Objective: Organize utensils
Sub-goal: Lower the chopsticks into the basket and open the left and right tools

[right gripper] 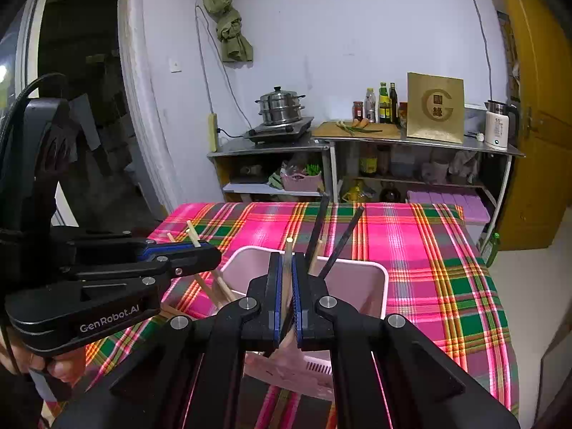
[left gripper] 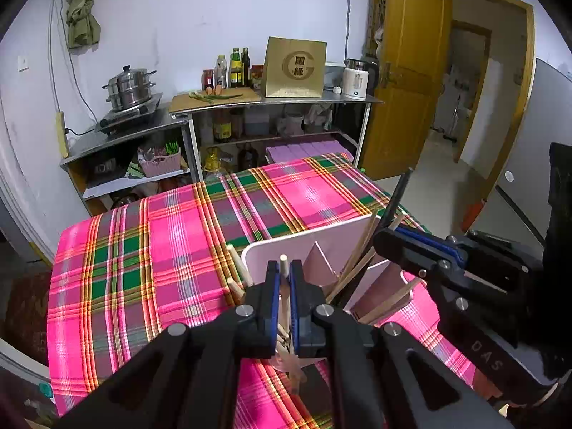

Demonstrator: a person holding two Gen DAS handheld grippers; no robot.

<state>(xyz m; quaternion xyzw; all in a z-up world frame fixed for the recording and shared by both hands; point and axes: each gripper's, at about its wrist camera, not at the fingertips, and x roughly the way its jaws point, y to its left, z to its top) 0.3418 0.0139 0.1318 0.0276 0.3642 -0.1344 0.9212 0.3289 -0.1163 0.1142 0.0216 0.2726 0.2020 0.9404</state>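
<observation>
pale wooden chopstick [left gripper: 283,262] clamped upright between the blue pads of the left gripper [left gripper: 284,275], its tip standing just above the fingertips; the lower part runs down behind the jaws. a second wooden chopstick [right gripper: 288,250] is pinched the same way in the right gripper [right gripper: 285,268], also near upright. both tongs are closed on their sticks, directly over the pink utensil holder [right gripper: 379,279], a divided box standing on the plaid tablecloth [right gripper: 429,250]. the holder already contains two dark chopsticks [right gripper: 345,239] leaning up and away, and several wooden ones [left gripper: 361,254] slanting across its compartments; which compartment each occupies cannot be told. more wooden chopsticks [left gripper: 236,271] rest against the holder's outer left side. in the right wrist view, fingers of a hand [right gripper: 60,368] curl under the left gripper's handle. beyond the table: metal shelving [left gripper: 118,139] bearing a steel steamer pot [left gripper: 130,87], a cutting board with vegetables [left gripper: 214,99], bottles [left gripper: 236,68], a brown box [left gripper: 295,68] and a white kettle [left gripper: 355,78]; yellow door [left gripper: 411,53] at right.
</observation>
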